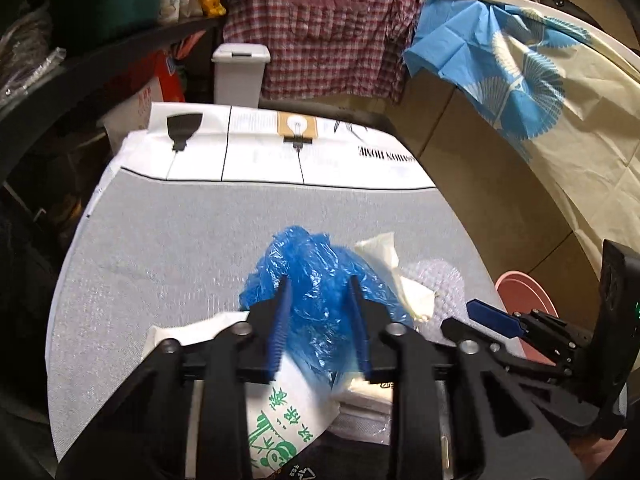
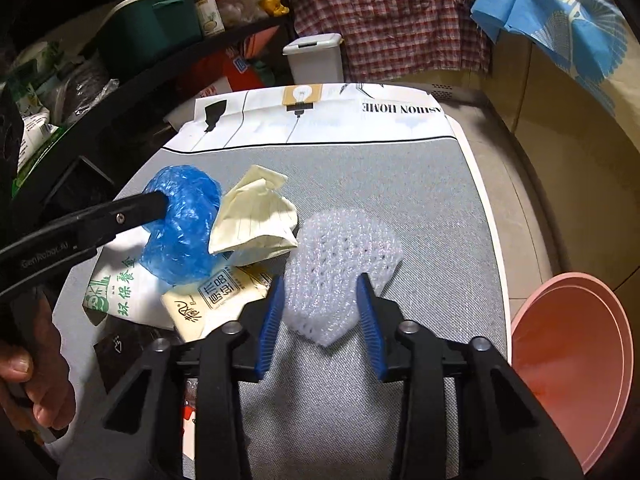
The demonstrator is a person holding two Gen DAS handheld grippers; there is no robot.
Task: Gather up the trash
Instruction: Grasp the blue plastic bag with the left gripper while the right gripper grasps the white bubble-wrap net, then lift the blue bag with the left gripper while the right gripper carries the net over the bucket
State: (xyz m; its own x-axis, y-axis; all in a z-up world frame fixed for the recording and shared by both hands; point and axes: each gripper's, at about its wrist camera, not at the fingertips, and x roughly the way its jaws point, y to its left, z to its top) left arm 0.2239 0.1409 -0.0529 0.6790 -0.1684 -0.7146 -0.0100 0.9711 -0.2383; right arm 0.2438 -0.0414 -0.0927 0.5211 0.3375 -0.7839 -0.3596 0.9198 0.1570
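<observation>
Both wrist views close, angled down, sharing grey table

Each hand-held gripper is built of matte black plastic arms with round silver screw heads at the joints and two ribbed blue pads on the fingertips: the left hand-held gripper fills the lower middle of its frame, the right hand-held gripper likewise. At the left edge of the right wrist view, a black arm carries small pale lettering above a bare hand.
</observation>
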